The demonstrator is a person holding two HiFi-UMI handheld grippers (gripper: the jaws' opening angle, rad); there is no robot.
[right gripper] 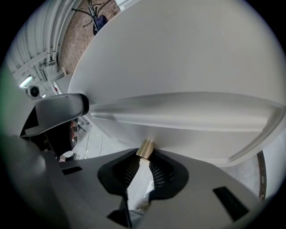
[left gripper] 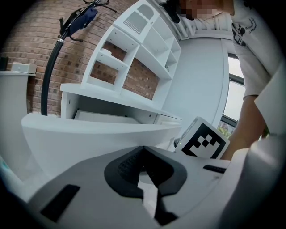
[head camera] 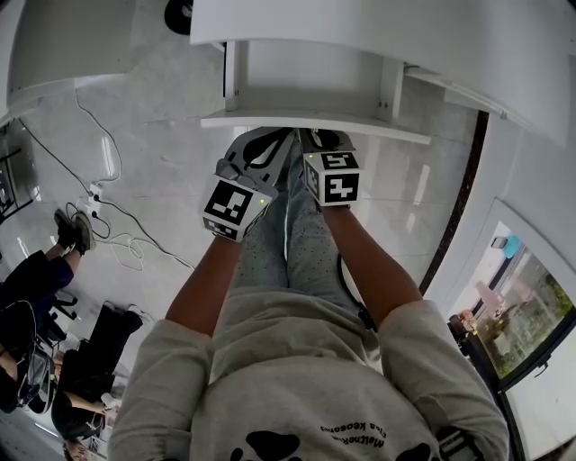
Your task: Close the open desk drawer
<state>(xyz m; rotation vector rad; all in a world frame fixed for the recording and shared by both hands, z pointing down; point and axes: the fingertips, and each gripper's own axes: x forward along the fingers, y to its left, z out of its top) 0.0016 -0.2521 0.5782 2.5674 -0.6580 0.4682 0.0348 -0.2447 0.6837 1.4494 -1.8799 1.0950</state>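
Head view: open white desk drawer point(head camera: 306, 122), pulled out of the white desk point(head camera: 378, 27) toward the person, long axis left to right, front panel facing them. Right gripper point(right gripper: 144, 160), tipped steeply downward, clamped on the small brass cylindrical knob point(right gripper: 145, 148) at that front. Left gripper point(left gripper: 143, 154), jaws together and empty, just beside it; both forearms point(head camera: 211, 279) stretched forward.

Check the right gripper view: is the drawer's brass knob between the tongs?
Yes, the brass knob on the white drawer front sits between the tips of the right gripper's tongs.
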